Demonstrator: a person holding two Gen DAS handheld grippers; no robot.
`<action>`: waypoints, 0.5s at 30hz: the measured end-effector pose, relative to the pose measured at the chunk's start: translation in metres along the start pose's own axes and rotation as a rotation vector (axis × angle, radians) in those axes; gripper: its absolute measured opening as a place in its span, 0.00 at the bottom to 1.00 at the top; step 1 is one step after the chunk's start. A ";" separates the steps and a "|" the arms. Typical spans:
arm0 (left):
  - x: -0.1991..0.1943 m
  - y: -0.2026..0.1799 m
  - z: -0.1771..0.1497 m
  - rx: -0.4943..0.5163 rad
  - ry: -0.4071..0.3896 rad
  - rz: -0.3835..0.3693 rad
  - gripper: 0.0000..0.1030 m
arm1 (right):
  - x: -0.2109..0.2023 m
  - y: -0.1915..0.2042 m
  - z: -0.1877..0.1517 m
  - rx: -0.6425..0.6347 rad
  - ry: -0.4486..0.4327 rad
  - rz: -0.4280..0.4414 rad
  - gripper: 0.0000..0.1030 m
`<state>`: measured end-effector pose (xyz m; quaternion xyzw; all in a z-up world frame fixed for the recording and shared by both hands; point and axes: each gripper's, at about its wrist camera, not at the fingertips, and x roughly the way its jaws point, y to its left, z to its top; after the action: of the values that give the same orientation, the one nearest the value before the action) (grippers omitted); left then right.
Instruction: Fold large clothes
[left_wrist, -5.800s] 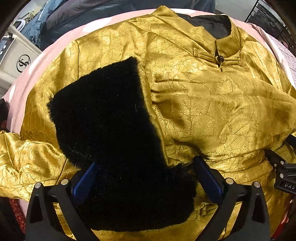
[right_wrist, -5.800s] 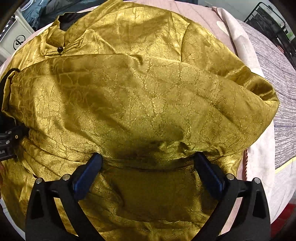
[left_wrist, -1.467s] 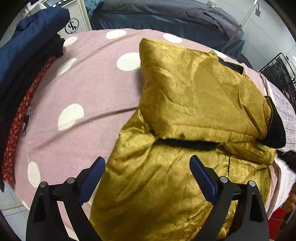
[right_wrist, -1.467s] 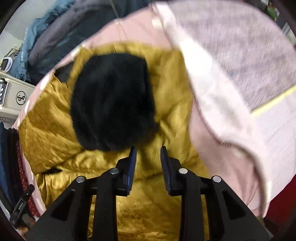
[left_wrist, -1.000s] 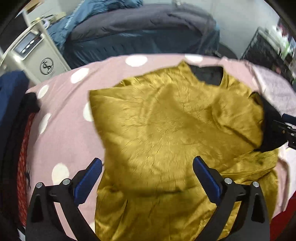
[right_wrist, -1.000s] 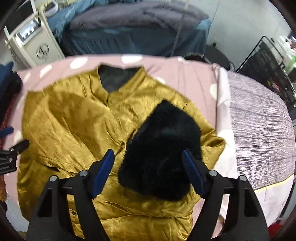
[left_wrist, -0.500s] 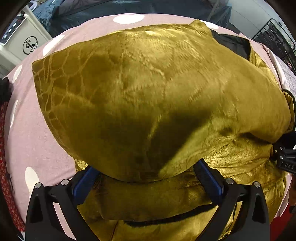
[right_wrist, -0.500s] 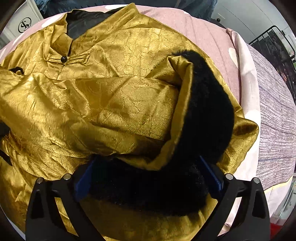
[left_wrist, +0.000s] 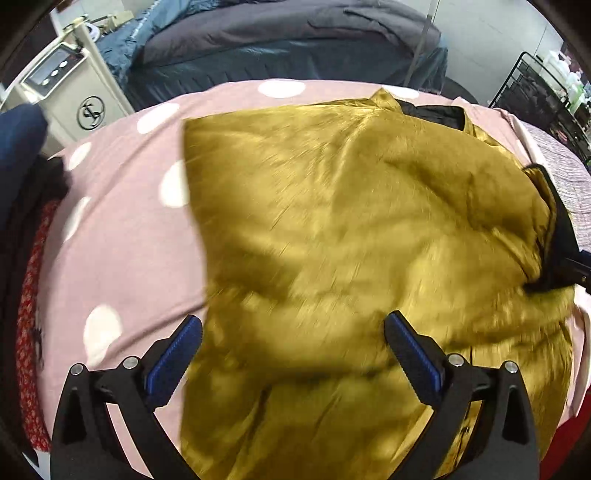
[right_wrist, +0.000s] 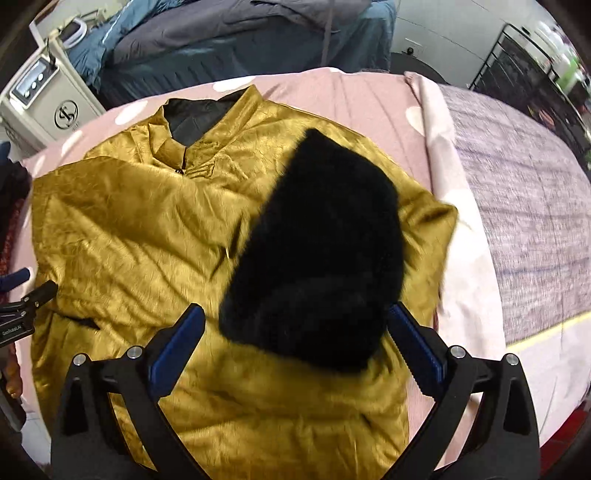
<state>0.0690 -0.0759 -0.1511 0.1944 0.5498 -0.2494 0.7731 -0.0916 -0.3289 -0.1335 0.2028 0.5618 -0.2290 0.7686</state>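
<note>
A gold satin jacket (left_wrist: 351, 229) lies on a pink polka-dot bedspread (left_wrist: 122, 236), with its left side folded over the body. In the right wrist view the jacket (right_wrist: 140, 236) shows its collar at the top and a flap with black fur lining (right_wrist: 325, 266) turned over the right side. My left gripper (left_wrist: 291, 350) is open and empty above the jacket's lower part. My right gripper (right_wrist: 291, 339) is open and empty just short of the fur flap. The left gripper's tip also shows at the left edge of the right wrist view (right_wrist: 22, 295).
A stack of dark and red clothes (left_wrist: 26, 258) lies at the left edge. A cream machine (left_wrist: 74, 96) and a bed with grey-blue bedding (left_wrist: 288, 44) stand behind. A grey knit blanket (right_wrist: 524, 192) covers the right side, and a black wire rack (right_wrist: 535, 62) stands at the far right.
Both grippers have pulled back and up from the jacket, so more of it shows. The gold sleeve fold and the black fur flap lie flatter now.
</note>
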 end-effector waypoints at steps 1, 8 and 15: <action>-0.003 0.004 -0.006 -0.004 0.000 0.001 0.94 | -0.003 -0.006 -0.009 0.020 0.008 0.018 0.95; -0.021 0.055 -0.072 -0.050 0.051 0.024 0.86 | -0.007 -0.064 -0.083 0.191 0.113 0.110 0.95; -0.025 0.104 -0.125 -0.087 0.158 -0.076 0.70 | -0.012 -0.100 -0.146 0.277 0.192 0.183 0.90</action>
<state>0.0309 0.0835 -0.1645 0.1587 0.6265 -0.2382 0.7250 -0.2651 -0.3253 -0.1688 0.3777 0.5751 -0.2128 0.6938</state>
